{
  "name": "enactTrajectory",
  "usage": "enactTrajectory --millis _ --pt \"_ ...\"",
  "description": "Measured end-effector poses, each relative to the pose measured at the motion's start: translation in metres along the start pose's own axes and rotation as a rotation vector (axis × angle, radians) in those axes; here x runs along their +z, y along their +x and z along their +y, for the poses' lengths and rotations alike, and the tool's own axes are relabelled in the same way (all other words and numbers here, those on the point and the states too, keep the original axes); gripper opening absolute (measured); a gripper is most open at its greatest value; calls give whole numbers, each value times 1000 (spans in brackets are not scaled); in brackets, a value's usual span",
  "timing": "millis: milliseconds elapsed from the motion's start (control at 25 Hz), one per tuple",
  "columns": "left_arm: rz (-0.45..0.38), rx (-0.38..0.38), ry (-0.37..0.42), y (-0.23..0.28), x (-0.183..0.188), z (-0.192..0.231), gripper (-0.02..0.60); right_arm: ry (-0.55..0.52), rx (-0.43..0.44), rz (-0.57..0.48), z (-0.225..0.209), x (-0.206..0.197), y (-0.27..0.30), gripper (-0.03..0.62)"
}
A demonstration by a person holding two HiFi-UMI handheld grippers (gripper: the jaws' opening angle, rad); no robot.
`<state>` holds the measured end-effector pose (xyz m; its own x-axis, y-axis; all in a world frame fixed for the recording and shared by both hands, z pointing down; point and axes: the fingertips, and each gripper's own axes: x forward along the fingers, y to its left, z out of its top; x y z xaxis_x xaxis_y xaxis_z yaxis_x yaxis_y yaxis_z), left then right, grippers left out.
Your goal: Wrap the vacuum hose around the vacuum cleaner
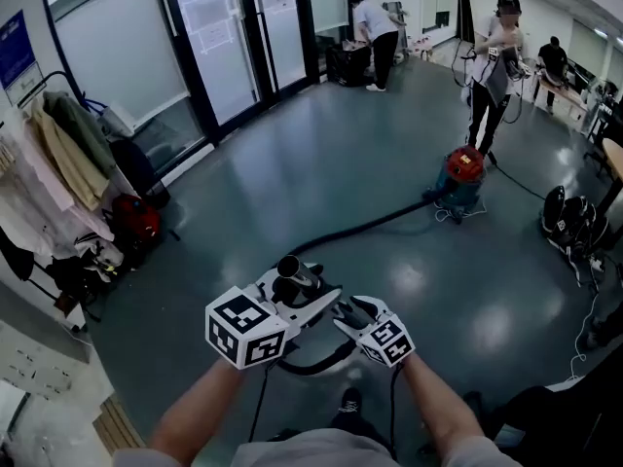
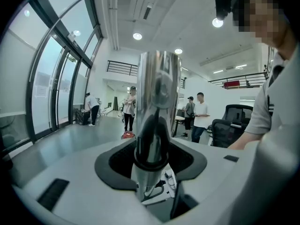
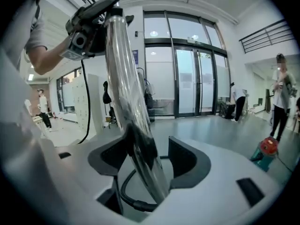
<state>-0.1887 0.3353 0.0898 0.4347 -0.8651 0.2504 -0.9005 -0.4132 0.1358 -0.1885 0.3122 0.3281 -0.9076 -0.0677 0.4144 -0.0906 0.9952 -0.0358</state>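
The vacuum cleaner (image 1: 463,177), red on top with a teal body, stands on the floor well ahead of me. Its black hose (image 1: 370,224) runs back across the floor to a chrome tube (image 1: 292,278) held in front of my chest. My left gripper (image 1: 297,295) is shut on that tube (image 2: 157,102), which stands upright between its pads. My right gripper (image 1: 347,316) sits just to the right; the tube (image 3: 124,78) slants through its jaws with a gap to the right pad, so it is open. A loop of hose (image 1: 316,366) hangs below both grippers.
A person (image 1: 496,56) stands just behind the vacuum cleaner, and another (image 1: 375,27) bends over by the glass doors (image 1: 224,37). Coats on a rack (image 1: 58,154) and a red bag (image 1: 136,217) line the left wall. Black bags (image 1: 574,222) lie at the right.
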Motion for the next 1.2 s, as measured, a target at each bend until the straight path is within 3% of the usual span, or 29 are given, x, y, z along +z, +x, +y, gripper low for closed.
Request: enactTrajectory --millis 80,160,440,720,880,1080,1200 --pt "-1 37 -13 2 2 6 202 -28 49 -11 -2 4 3 262" --pt "-14 82 -32 -4 -1 15 202 -71 79 -5 4 8 9 202" --pt "-115 222 -110 -62 3 84 204 -156 157 46 32 42 61 186" --pt "-237 306 20 -141 7 157 213 -225 123 147 54 85 128 183" --pt "-308 291 46 -185 9 193 230 -232 74 174 60 116 155 184" --pt "-259 281 87 -225 -13 239 233 -185 7 204 64 152 196 183" --pt "-195 240 165 -224 -30 245 232 -150 -26 224 63 166 218 183"
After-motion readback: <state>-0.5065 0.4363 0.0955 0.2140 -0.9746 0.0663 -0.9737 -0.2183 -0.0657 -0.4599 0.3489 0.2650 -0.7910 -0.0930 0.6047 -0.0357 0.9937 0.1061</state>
